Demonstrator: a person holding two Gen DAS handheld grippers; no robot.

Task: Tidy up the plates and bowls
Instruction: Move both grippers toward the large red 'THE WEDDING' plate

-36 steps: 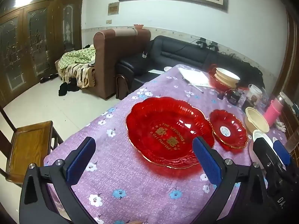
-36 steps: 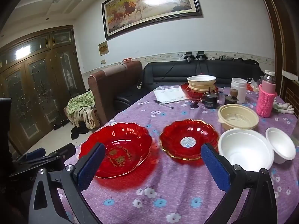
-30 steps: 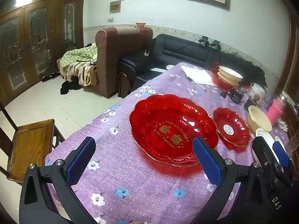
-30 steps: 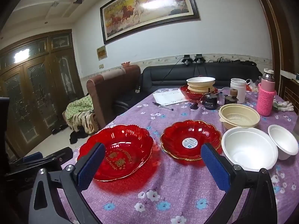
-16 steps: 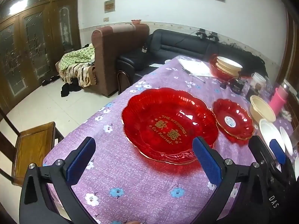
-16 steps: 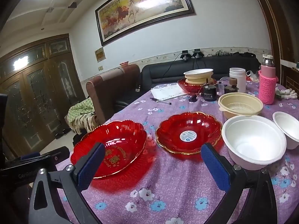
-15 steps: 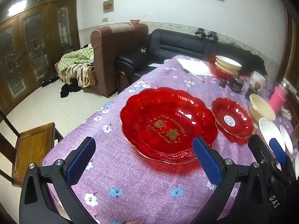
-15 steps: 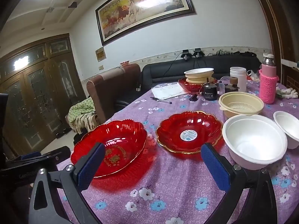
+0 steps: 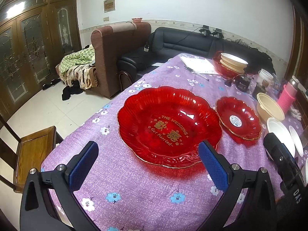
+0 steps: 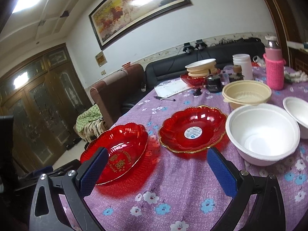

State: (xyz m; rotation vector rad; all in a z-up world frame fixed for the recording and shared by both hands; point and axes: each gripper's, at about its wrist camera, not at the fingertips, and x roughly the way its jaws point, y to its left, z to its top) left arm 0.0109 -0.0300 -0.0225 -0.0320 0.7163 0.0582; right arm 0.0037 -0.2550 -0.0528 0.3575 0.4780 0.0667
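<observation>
Both the left gripper (image 9: 148, 161) and the right gripper (image 10: 156, 167) are hanging spread wide and holding nothing; at 12 o'clock of the left one the large red plate (image 9: 169, 127) is showing "THE WEDDING ~Get Married~".

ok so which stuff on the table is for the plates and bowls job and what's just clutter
For the job: large red plate, small red plate, big white bowl, small white bowl, beige bowl.

Clutter: pink bottle, pen, papers, white jar.

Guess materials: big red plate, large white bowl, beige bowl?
Big red plate: likely translucent plastic, glossy, light passes through, gold rim and print. Large white bowl: looks like foam or matte plastic, dull, thick rim. Beige bowl: probably plastic, semi-matte, moulded ribbing inside.
</observation>
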